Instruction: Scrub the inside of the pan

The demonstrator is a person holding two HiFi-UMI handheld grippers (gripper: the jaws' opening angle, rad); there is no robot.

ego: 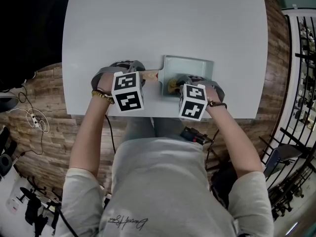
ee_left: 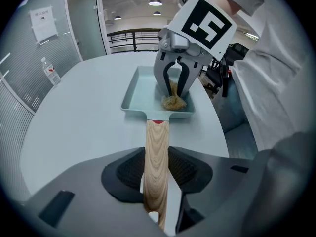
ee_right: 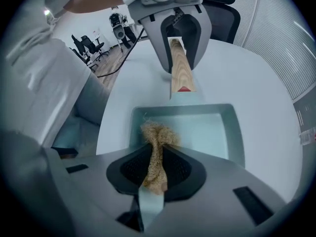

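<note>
A pale teal square pan (ego: 190,63) (ee_left: 143,90) (ee_right: 224,130) with a wooden handle (ego: 149,75) (ee_left: 156,157) (ee_right: 180,68) lies on the white table (ego: 163,19). My left gripper (ego: 123,72) (ee_left: 157,181) (ee_right: 180,58) is shut on the wooden handle. My right gripper (ego: 183,84) (ee_right: 157,169) (ee_left: 175,90) is shut on a tan fibrous scrubber (ee_right: 155,142) (ee_left: 174,101) (ego: 173,85). The scrubber's tuft rests inside the pan, at the corner near the handle on my side.
The table's near edge (ego: 163,116) runs just below both grippers, with my lap behind it. Wood floor surrounds the table. A black railing (ego: 301,83) stands at the right and office chairs (ee_right: 91,46) show in the distance.
</note>
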